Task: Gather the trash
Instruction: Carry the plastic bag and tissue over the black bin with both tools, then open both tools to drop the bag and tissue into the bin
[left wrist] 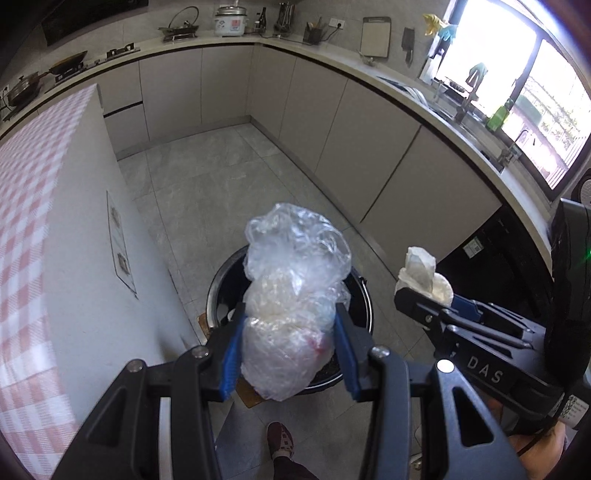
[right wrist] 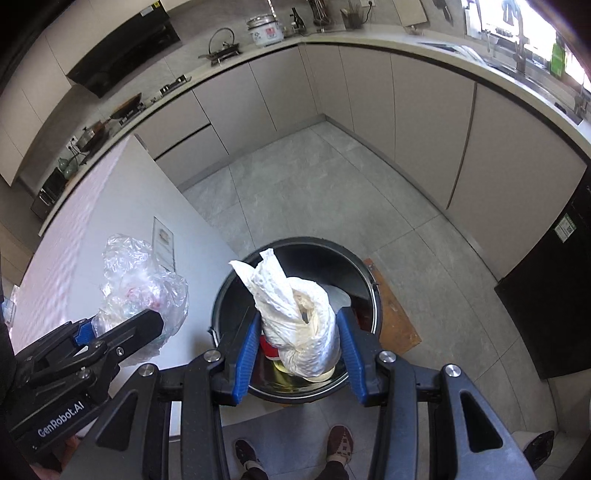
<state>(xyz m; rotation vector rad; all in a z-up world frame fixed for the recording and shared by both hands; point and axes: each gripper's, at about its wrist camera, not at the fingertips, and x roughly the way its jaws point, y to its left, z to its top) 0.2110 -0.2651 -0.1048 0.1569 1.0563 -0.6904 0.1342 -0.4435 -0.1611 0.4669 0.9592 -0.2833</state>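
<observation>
While both grippers hang over the black bin [right wrist: 295, 251], each clamps trash.
Left gripper [left wrist: 290, 332] pinches an upright crumpled plastic bag [left wrist: 295, 280]; right gripper [right wrist: 301, 332] squeezes a paper wad [right wrist: 295, 314], tip tilted up-left.

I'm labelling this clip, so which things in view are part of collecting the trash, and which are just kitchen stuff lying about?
Part of the job:
- clear plastic bag, clamped in left hand-held gripper
- crumpled paper towel, clamped in right hand-held gripper
- black trash bin below both

Just lying about:
- rice cooker
- cutting board
- wok
</observation>
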